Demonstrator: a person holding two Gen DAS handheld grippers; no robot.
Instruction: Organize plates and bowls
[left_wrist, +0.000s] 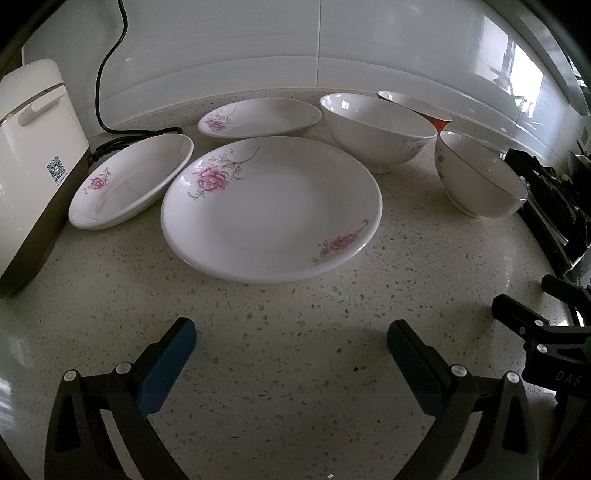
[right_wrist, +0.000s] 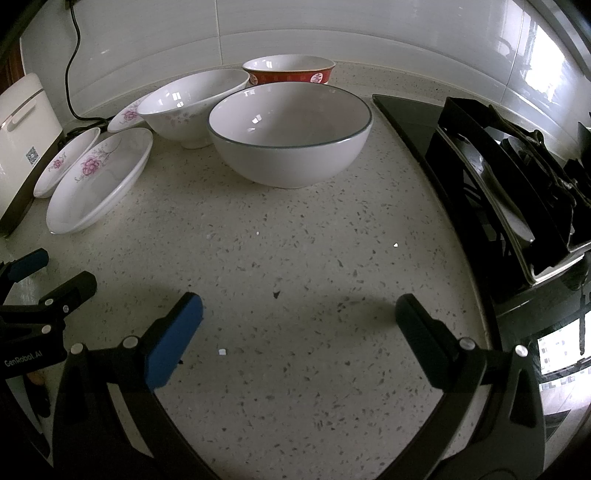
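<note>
White porcelain with pink flowers fills the middle of the left wrist view: a large plate (left_wrist: 271, 212) lies flat on the speckled countertop (left_wrist: 295, 369), with a smaller flowered plate (left_wrist: 133, 179) just beside it at left centre and a third flowered plate (left_wrist: 258, 116) behind it near the wall. To the right of these stand a footed white bowl (left_wrist: 376, 131), a rimmed bowl (left_wrist: 478, 175) at the right edge, and a red bowl (left_wrist: 415, 105) partly hidden behind them. In the right wrist view the rimmed bowl sits upper centre, upright and empty, touching nothing that can be told.

The left gripper (left_wrist: 291, 338) hangs low over bare counter in the lower frame, its blue-padded fingers (left_wrist: 166, 365) spread wide with nothing between them. The right gripper (right_wrist: 299, 310) is likewise spread and empty above the counter.

A cream appliance (left_wrist: 33, 155) with a black cord (left_wrist: 107, 66) stands at the left edge; a black stove (right_wrist: 517, 177) occupies the right of the right wrist view. Glossy white tiles (left_wrist: 332, 44) back everything.
</note>
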